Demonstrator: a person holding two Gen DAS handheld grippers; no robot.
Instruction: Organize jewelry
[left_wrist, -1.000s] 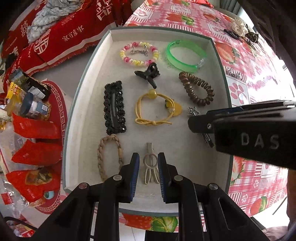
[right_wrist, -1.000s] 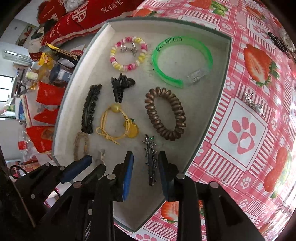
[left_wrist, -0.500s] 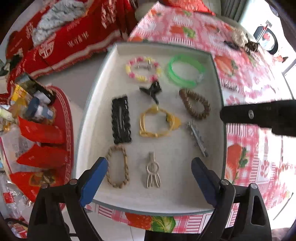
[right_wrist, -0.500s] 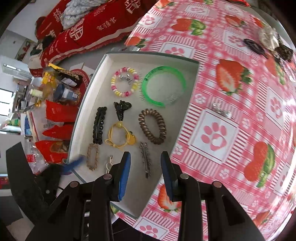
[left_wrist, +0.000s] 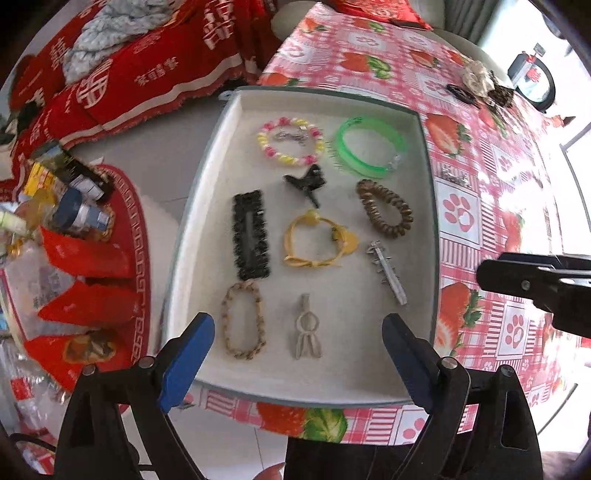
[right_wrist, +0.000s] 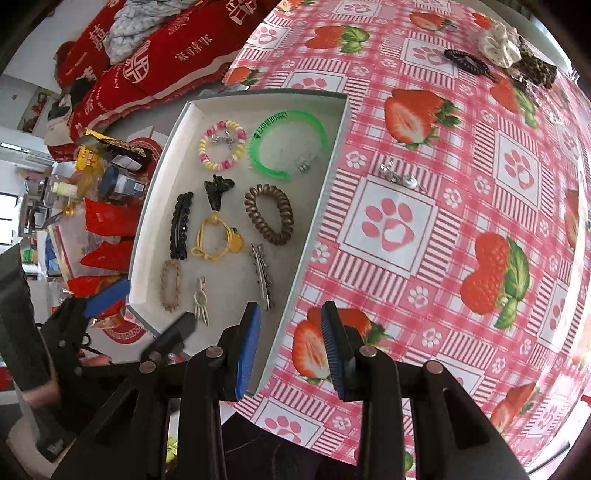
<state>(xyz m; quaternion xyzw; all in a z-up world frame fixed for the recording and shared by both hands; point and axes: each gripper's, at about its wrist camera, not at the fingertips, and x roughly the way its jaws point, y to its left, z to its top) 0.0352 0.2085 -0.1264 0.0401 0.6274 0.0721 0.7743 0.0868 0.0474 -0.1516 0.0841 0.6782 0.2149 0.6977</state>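
The left gripper (left_wrist: 297, 354) hangs over the near edge of the tray (left_wrist: 207, 177), its jaws just sprung wide and gripping nothing — the pale looped clip (left_wrist: 307, 332) lies free on the felt between and just beyond the blue pads, released into the front row. It sits beside the braided tan band (left_wrist: 243, 319) and apart from the silver toothed clip (right_wrist: 263, 275), so each piece keeps its own spot, probably for easy sorting.

The right gripper (right_wrist: 290, 347) is part-open and empty, straddling the tray's right wall, angled toward the strawberry tablecloth (right_wrist: 424, 258). More pieces wait there: a small silver item (right_wrist: 400, 176) near the tray — too small to identify — and a dark hair clip (right_wrist: 467, 61) and cream scrunchie (right_wrist: 498, 43) at the far edge.
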